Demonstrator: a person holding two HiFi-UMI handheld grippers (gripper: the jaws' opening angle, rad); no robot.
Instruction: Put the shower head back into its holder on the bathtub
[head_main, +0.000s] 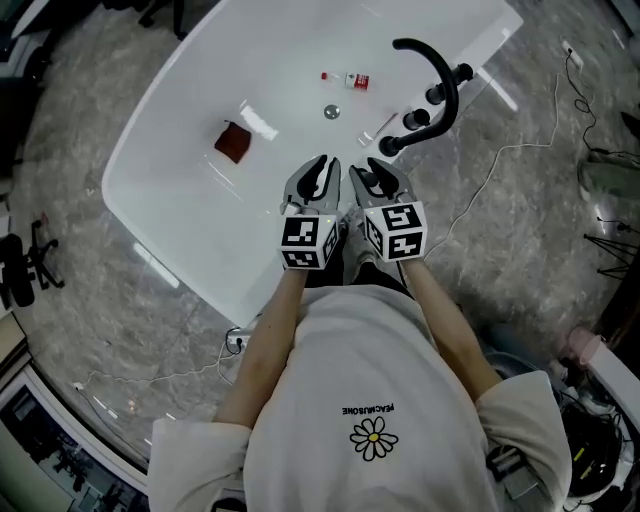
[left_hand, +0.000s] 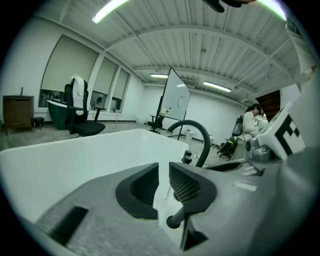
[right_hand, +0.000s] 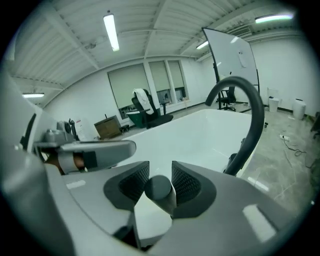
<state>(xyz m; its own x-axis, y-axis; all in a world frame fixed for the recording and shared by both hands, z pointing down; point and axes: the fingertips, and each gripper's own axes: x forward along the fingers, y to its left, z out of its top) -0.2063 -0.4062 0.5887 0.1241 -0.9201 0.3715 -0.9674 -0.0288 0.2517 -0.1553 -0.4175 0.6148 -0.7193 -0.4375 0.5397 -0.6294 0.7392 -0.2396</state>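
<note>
The bathtub (head_main: 200, 90) is white, its faucet (head_main: 446, 72) black, the floor (head_main: 90, 290) marbled grey.

shower head (right_hand: 159, 189): only dark end shows, rest hidden by right gripper (head_main: 376, 172) | bottle (head_main: 357, 81) at 12: label too small | red item (head_main: 233, 141) at 11: kind unclear | tub (head_main: 150, 190): cut off at 12

A red cloth (head_main: 232, 141) lies well left of a small red-and-white bottle (head_main: 354, 80). Grey marbled floor (head_main: 80, 330) surrounds them. Farther off stand a whiteboard (left_hand: 175, 95) and an office chair (left_hand: 82, 120).
</note>
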